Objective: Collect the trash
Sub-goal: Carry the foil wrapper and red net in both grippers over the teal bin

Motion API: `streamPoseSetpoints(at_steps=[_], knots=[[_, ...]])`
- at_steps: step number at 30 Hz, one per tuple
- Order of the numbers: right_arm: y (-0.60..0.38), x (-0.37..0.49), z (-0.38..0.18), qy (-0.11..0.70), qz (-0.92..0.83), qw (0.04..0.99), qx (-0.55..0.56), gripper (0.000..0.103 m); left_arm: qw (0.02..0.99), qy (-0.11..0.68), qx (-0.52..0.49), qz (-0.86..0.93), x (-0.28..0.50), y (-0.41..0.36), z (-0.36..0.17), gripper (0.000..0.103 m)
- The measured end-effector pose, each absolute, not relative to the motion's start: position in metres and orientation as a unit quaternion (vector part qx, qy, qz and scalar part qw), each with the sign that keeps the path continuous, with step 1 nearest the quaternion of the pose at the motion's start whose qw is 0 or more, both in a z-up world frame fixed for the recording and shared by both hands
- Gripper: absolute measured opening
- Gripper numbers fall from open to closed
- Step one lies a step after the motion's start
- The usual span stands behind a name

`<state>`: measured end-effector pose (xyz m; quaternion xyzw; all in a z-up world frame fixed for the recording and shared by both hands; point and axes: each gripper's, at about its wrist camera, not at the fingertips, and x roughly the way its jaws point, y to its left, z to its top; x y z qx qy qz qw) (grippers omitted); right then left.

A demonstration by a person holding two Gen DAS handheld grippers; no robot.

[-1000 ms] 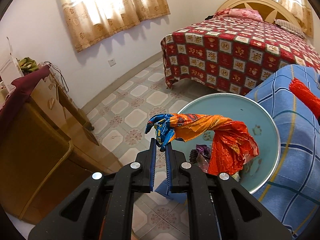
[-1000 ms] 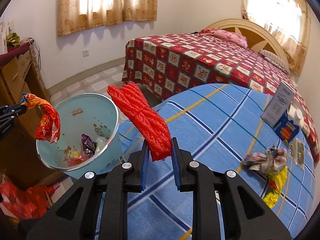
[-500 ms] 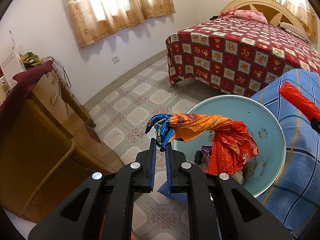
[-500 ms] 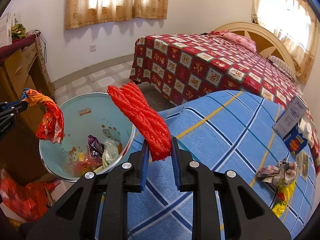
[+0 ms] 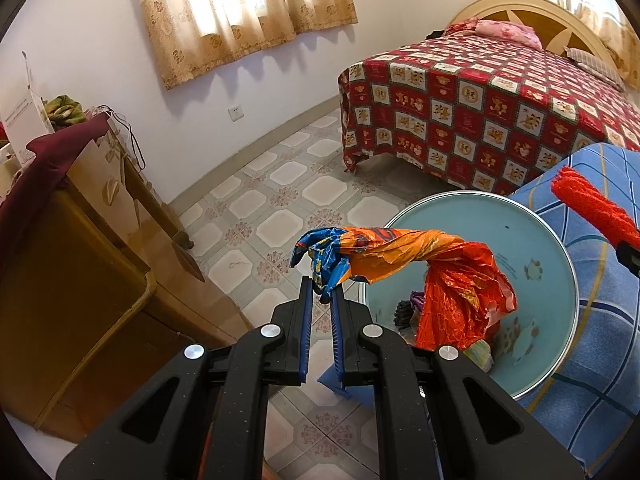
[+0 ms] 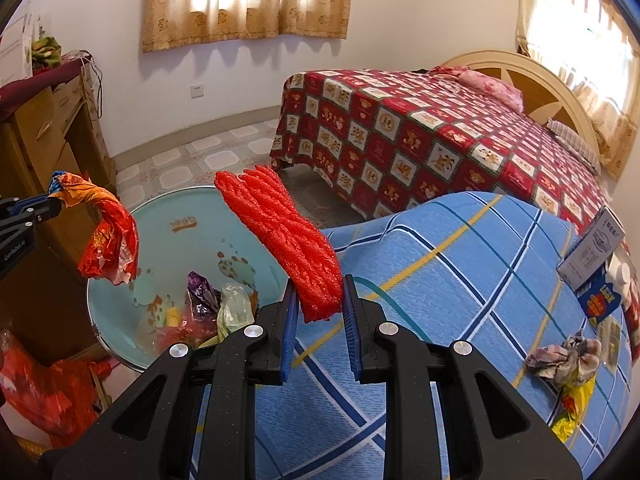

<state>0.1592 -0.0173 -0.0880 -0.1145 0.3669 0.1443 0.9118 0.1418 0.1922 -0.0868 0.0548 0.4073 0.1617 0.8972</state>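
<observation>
My left gripper is shut on the blue end of an orange and red snack wrapper. The wrapper droops to the right over the light blue bin. In the right wrist view that wrapper hangs above the bin's left rim. My right gripper is shut on a red foam net, held up beside the bin's right rim, over the edge of the blue checked cloth. Several wrappers lie inside the bin.
A crumpled wad and a yellow wrapper, a blue packet and a white box lie on the cloth's right side. A wooden dresser stands left, a red bag beside the bin, a red-quilted bed behind.
My right gripper has carried the red foam net leftward, closer to the bin. The left gripper and its wrapper have stayed over the bin.
</observation>
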Motion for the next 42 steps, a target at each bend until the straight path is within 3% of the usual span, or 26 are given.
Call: streamPoseSetpoints(at_steps=[42], knots=[[0.003, 0.158, -0.087, 0.367, 0.161, 0.908, -0.123, 0.022, 0.897, 0.409, 0.051, 0.157, 0.143, 0.189, -0.086, 0.009]])
